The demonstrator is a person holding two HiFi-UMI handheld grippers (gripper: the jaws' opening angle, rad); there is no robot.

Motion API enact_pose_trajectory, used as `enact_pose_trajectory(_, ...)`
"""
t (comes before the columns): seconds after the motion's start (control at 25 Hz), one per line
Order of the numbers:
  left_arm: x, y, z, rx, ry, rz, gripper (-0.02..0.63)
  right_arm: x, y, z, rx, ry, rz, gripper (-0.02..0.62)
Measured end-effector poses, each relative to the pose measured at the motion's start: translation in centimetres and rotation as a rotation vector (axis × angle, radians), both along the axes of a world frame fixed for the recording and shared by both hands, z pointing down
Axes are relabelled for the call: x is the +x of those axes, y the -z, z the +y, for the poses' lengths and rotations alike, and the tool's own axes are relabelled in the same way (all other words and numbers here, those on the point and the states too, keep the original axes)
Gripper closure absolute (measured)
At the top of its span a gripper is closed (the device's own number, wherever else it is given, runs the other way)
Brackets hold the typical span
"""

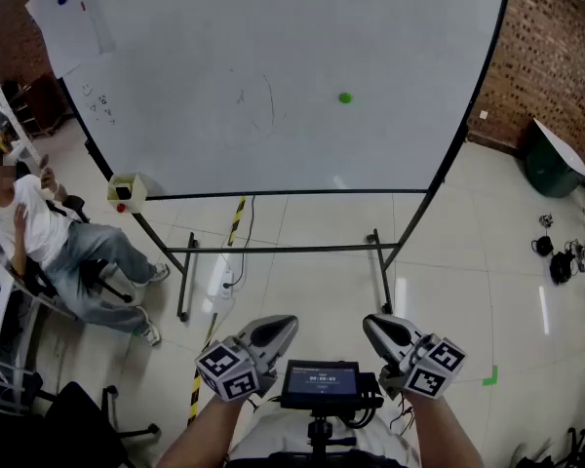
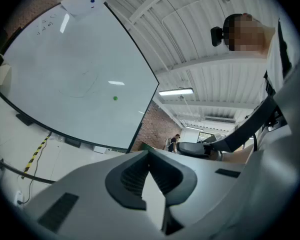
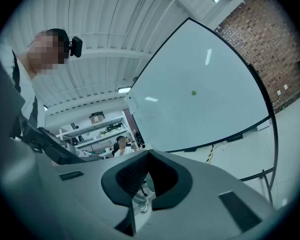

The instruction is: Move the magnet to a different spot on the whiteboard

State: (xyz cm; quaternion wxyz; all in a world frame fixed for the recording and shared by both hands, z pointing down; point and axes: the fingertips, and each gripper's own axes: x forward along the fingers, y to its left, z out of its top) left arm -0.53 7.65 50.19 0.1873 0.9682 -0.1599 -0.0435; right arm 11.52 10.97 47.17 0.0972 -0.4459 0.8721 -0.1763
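The small round green magnet (image 1: 344, 97) is well apart from both tongs, stuck up ahead of them on the large white whiteboard (image 1: 273, 27) with its black frame, right of the board's middle. My left gripper (image 1: 281, 326) and right gripper (image 1: 372, 326) hang low near my body, side by side, pointing level toward the board. Each has its jaws pressed together at the tips with nothing between them. The magnet reads as a plain green dot on a bare patch, with faint pen marks (image 1: 258, 100) to its left
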Motion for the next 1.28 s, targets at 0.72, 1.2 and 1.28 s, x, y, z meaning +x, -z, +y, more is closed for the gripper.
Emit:
enact_pose_trajectory(0.72,-6.4,0.9,-8.3,-0.046,0.261,-0.105,0.594,-3.3,1.4,-11.9,0.051,0.137,0.024,0.566)
enact_pose_trajectory(1.2,-4.5,-0.1,-16.3,-0.059,0.276,-0.133,0.595,0.4,-0.2,-19.8,0.019,0.102,0.013,0.566)
enact_pose_trajectory(1.28,-3.2,0.0,-18.0,-0.055,0.264,-0.143,0.595,1.5,0.0,-21.0,0.032,0.089,0.009,0.566)
